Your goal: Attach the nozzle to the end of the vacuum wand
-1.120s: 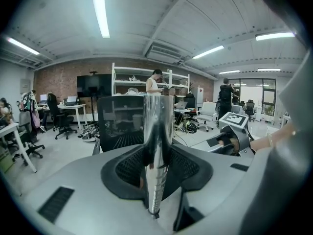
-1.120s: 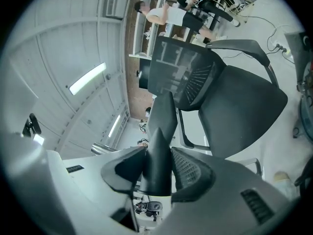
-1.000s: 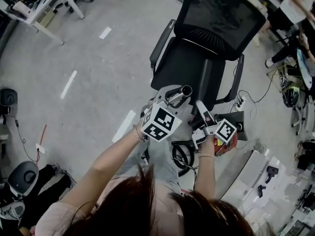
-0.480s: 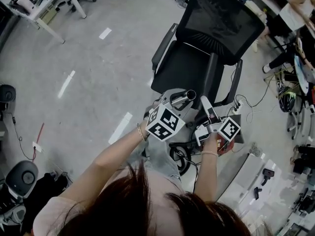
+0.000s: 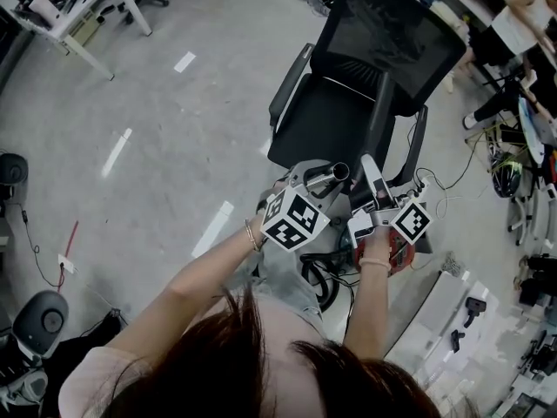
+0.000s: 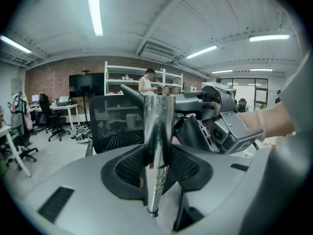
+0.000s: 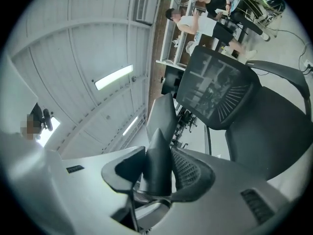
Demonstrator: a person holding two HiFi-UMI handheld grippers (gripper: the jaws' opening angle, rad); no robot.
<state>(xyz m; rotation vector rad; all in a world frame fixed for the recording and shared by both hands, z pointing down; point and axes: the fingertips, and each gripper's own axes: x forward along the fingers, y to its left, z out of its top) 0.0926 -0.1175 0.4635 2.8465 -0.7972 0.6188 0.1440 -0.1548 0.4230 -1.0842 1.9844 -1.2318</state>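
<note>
My left gripper (image 5: 306, 181) is shut on the shiny metal vacuum wand (image 5: 329, 175), whose open round end points up and right in the head view. In the left gripper view the wand (image 6: 156, 146) stands upright between the pads. A few centimetres to its right, my right gripper (image 5: 372, 200) is shut on the grey tapered nozzle (image 5: 369, 178), tip pointing away. The right gripper view shows the dark nozzle (image 7: 159, 155) clamped between its pads. Wand and nozzle are apart, side by side above the chair seat's near edge.
A black mesh-backed office chair (image 5: 365, 68) stands just beyond both grippers. A red vacuum body (image 5: 393, 252) and black hose (image 5: 320, 277) sit below my hands. Desk (image 5: 70, 16) at far left; cables and clutter (image 5: 513, 172) along the right. Grey floor (image 5: 157, 146) lies open to the left.
Both grippers have drifted slightly up and right over the second. The right gripper with the nozzle has risen closer to the wand's open end.
</note>
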